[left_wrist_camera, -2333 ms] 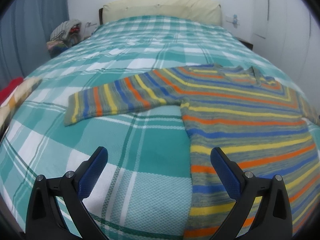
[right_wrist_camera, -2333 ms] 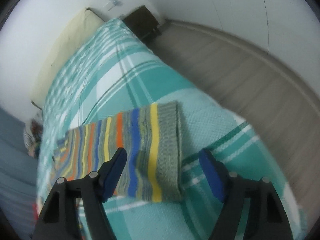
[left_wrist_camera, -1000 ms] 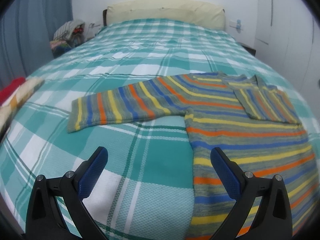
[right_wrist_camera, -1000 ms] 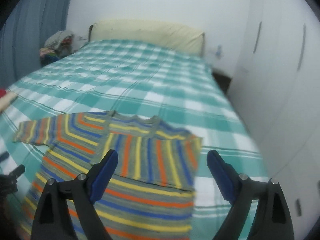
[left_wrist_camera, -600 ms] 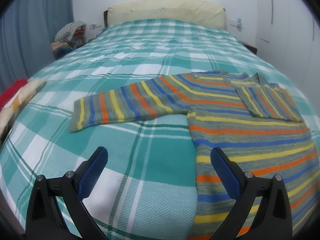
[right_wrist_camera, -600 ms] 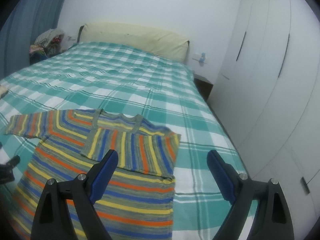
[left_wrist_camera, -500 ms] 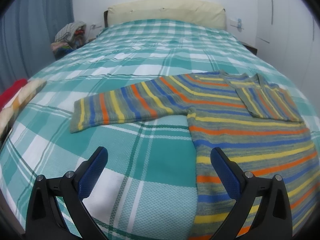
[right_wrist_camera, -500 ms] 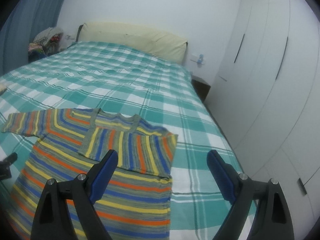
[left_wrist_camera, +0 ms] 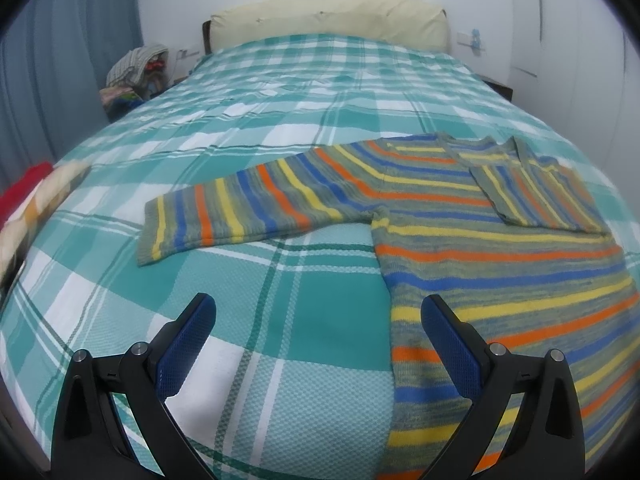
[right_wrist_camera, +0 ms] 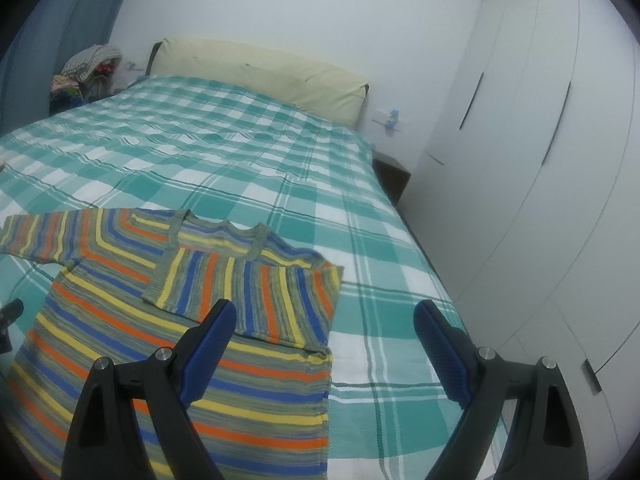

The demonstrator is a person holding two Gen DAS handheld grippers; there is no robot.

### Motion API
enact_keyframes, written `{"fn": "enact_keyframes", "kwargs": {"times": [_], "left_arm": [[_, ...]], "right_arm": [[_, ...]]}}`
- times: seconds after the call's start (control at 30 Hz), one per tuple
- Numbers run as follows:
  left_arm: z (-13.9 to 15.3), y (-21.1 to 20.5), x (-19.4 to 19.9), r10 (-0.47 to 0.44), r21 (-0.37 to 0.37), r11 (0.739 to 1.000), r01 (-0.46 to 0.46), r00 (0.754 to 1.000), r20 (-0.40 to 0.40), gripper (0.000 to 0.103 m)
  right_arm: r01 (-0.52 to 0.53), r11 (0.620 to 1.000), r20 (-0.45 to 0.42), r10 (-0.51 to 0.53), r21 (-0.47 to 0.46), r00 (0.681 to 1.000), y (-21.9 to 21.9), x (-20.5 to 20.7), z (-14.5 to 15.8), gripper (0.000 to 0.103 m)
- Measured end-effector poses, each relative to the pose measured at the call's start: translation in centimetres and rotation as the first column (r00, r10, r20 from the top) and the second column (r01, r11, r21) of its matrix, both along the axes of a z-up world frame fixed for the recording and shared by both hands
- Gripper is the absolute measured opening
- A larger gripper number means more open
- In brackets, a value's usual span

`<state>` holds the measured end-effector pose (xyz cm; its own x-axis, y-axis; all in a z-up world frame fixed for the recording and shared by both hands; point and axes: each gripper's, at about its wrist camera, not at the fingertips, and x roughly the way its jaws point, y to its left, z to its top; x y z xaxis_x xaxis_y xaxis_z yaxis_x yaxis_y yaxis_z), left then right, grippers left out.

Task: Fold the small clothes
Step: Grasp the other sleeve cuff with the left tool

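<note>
Two grippers hang over a bed (left_wrist_camera: 280, 92) covered in a teal-and-white checked spread, and both have their jaws spread wide with nothing between them. No brand, label or readable writing shows on anything in either view.

Seen from the left wrist, the left gripper (left_wrist_camera: 316, 344) is over bare spread, with the striped sweater (left_wrist_camera: 472, 240) from about 12 to 4 o'clock of it. The sweater lies flat on the bed, banded in orange, yellow, blue and grey-green. One sleeve (left_wrist_camera: 240, 212) stretches out flat toward 10 o'clock; the other sleeve (left_wrist_camera: 536, 196) is folded across the chest. The sweater's lower part runs out of the frame at 4 to 5 o'clock, so its hem cannot be seen.

Seen from the right wrist, the right gripper (right_wrist_camera: 324, 340) is over the sweater's (right_wrist_camera: 168, 320) right edge; its left finger (right_wrist_camera: 208, 340) covers part of the body, while its right finger (right_wrist_camera: 436, 340) is over the spread. The folded sleeve (right_wrist_camera: 248, 292) sits at 11 o'clock of the gripper. The outstretched sleeve's cuff is cut off at 9 o'clock, where a dark piece, too little of it showing to identify, pokes in.

A cream pillow (right_wrist_camera: 260, 72) lies at the head of the bed, a heap of clothes (right_wrist_camera: 88, 68) beside it is too small to sort out, and white wardrobe doors (right_wrist_camera: 540, 120) fill the 2 to 4 o'clock side.
</note>
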<state>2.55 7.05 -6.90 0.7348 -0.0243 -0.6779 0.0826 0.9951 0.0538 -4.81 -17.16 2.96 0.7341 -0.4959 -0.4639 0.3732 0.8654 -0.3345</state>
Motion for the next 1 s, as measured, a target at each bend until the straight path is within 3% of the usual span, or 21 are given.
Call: {"fn": "enact_keyframes", "kwargs": {"times": [0.23,0.4,0.5,0.6,0.7,0.77,0.83,0.9,1.0], "left_arm": [[-0.5,0.3,0.3,-0.010,-0.011,1.000,0.010,1.000,-0.029,0.102],[0.2,5.1,1.9,-0.006,-0.195,0.981,-0.018,0.992,-0.122,0.102],[2.0,10.9,4.0,0.084,-0.267,0.956,-0.119,0.987,-0.139,0.102],[2.9,17.5,7.4,0.146,-0.346,0.914,-0.212,0.967,-0.208,0.102],[1.7,22.6,11.2,0.206,-0.408,0.854,-0.323,0.930,-0.305,0.102],[-0.2,24.4,13.4,0.216,-0.417,0.830,-0.371,0.903,-0.372,0.101],[-1.9,24.8,15.0,0.233,-0.397,0.826,-0.401,0.883,-0.407,0.100],[-2.9,24.4,16.1,0.227,-0.398,0.826,-0.399,0.883,-0.412,0.093],[-3.9,22.8,17.3,0.227,-0.362,0.854,-0.375,0.893,-0.388,0.086]], "right_arm": [[-0.009,1.000,-0.003,0.009,0.026,1.000,-0.4,0.0,-0.2,0.090],[-0.147,0.972,0.006,0.148,0.183,0.989,-1.6,-1.6,-2.7,0.090],[-0.176,0.961,-0.038,0.188,0.214,0.981,-2.2,-3.0,-5.9,0.090],[-0.166,0.947,-0.056,0.188,0.274,0.981,-3.3,-4.0,-8.7,0.090],[-0.152,0.929,-0.056,0.181,0.337,0.982,-4.0,-4.5,-10.5,0.090],[-0.154,0.920,-0.065,0.189,0.360,0.980,-4.2,-4.2,-11.0,0.090],[-0.169,0.918,-0.066,0.206,0.357,0.976,-3.8,-4.0,-11.1,0.090],[-0.188,0.923,-0.057,0.220,0.337,0.974,-3.2,-4.1,-10.8,0.090],[-0.201,0.929,-0.059,0.230,0.311,0.971,-2.7,-4.3,-10.9,0.090]]}}
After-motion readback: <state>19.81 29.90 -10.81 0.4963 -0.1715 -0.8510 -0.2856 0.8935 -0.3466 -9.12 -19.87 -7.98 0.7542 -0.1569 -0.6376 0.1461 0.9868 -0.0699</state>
